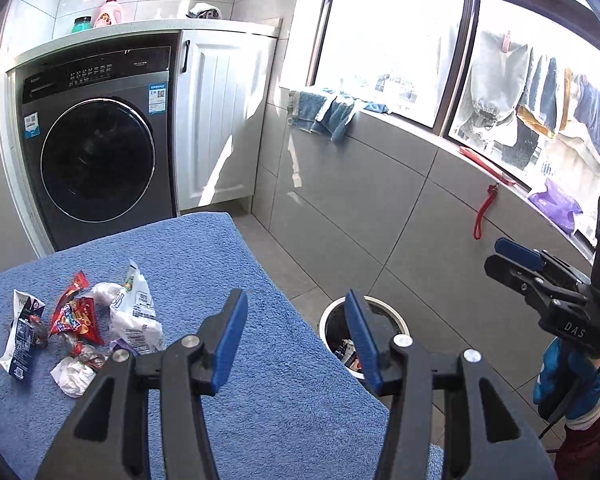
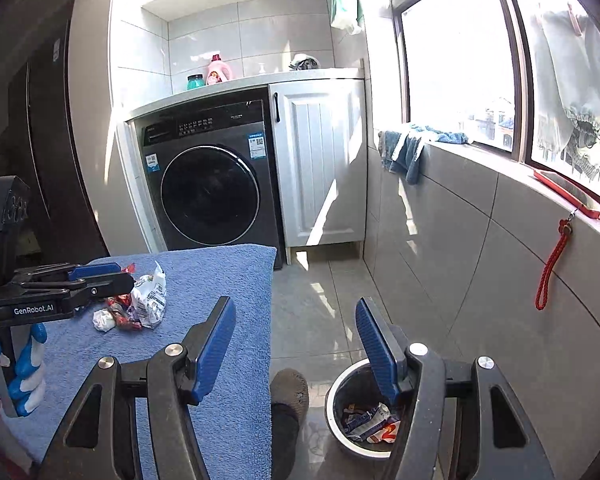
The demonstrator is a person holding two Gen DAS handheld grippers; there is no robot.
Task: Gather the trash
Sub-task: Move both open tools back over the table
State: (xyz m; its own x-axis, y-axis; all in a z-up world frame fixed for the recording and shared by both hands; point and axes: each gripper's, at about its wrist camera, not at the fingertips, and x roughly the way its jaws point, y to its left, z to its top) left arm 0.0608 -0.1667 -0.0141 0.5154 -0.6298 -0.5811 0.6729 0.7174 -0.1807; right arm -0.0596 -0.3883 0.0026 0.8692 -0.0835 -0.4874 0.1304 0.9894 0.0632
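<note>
Left wrist view: left gripper (image 1: 296, 332) fingers apart, empty; trash pile (image 1: 84, 328) on the blue-towelled desk (image 1: 228, 264), left of and just beyond the fingers, nearer this hand; bin (image 1: 332, 320) on the floor, right.
Right wrist view: right gripper (image 2: 296, 344) fingers apart, empty, above bin (image 2: 340, 392); pile (image 2: 136, 304) far left.

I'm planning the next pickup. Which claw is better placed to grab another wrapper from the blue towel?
Probably the left. The left claw hangs open and empty right over the wrapper pile on the blue towel. The right claw, also open and empty, sits off the towel's edge above the trash bin.
</note>
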